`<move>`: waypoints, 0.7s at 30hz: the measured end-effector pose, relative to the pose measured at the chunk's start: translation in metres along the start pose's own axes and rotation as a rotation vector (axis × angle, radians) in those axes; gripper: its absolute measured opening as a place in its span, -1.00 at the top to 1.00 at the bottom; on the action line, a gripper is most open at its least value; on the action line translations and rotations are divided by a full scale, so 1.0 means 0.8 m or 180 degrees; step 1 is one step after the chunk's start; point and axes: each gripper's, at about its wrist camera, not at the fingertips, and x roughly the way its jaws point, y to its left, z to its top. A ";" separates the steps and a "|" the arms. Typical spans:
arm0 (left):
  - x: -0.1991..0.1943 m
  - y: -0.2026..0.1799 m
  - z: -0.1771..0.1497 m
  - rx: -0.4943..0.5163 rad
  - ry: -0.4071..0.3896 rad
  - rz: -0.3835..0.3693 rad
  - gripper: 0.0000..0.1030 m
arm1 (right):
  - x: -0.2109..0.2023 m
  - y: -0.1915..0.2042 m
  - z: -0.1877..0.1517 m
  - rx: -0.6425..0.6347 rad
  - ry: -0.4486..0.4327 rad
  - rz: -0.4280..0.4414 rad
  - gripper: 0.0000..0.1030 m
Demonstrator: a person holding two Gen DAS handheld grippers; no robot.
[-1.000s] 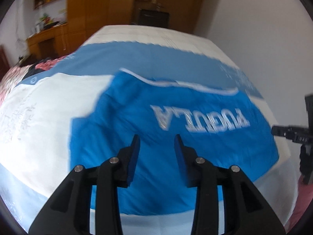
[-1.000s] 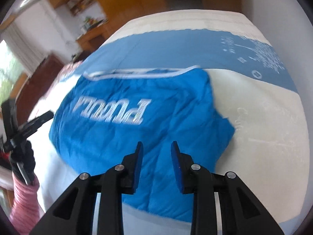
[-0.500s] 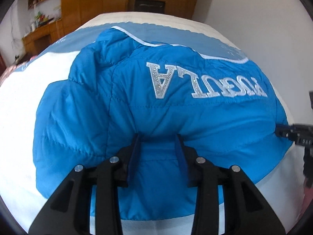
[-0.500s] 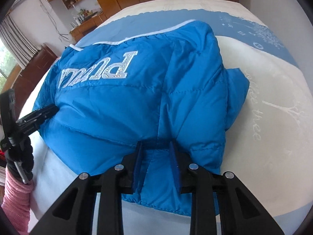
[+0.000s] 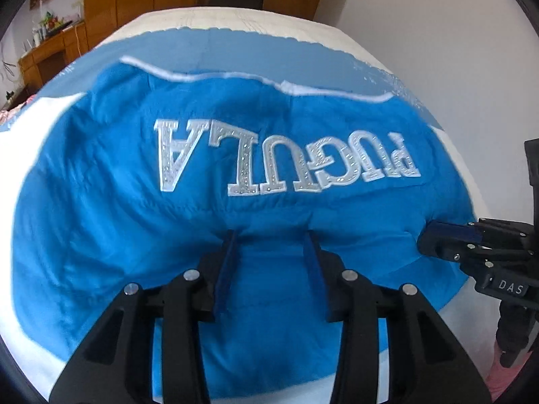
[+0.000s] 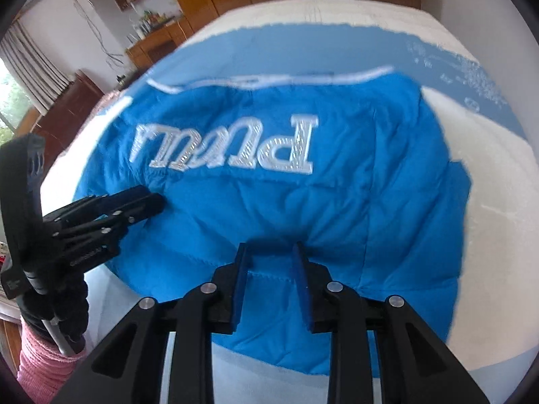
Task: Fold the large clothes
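Observation:
A bright blue padded jacket [image 5: 101,202] with silver letters lies on the bed, also in the right wrist view [image 6: 387,185]. My left gripper [image 5: 272,235] is open, its fingertips pushed into the jacket's near edge with a fold of cloth between the jaws. My right gripper [image 6: 270,247] is open the same way on the near edge further right. Each gripper shows in the other view: the right one [image 5: 438,240] at the jacket's right edge, the left one [image 6: 148,202] at its left edge.
The bed [image 5: 33,121] has a white and blue cover [image 6: 488,168]. A white wall [image 5: 438,33] runs along its right side. Wooden cupboards [image 5: 141,3] and a desk [image 6: 151,47] stand beyond the bed. A pink sleeve [image 6: 40,367] shows at lower left.
Both grippers came down from above the jacket to its near edge and pushed into the cloth. The jacket has bunched up in front of the fingers.

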 end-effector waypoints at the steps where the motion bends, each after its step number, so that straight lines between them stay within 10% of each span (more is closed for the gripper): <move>1: 0.003 0.002 -0.002 0.0010 0.0006 -0.0029 0.22 | 0.005 -0.005 -0.003 0.0032 0.0013 0.0022 0.51; 16: 0.008 -0.001 -0.010 -0.0024 -0.0089 0.0115 0.22 | 0.015 -0.009 -0.025 0.0143 -0.0251 -0.0077 0.60; 21: -0.021 -0.004 -0.008 -0.0182 -0.0087 0.0110 0.21 | -0.021 -0.007 -0.028 0.0075 -0.0422 0.0043 0.33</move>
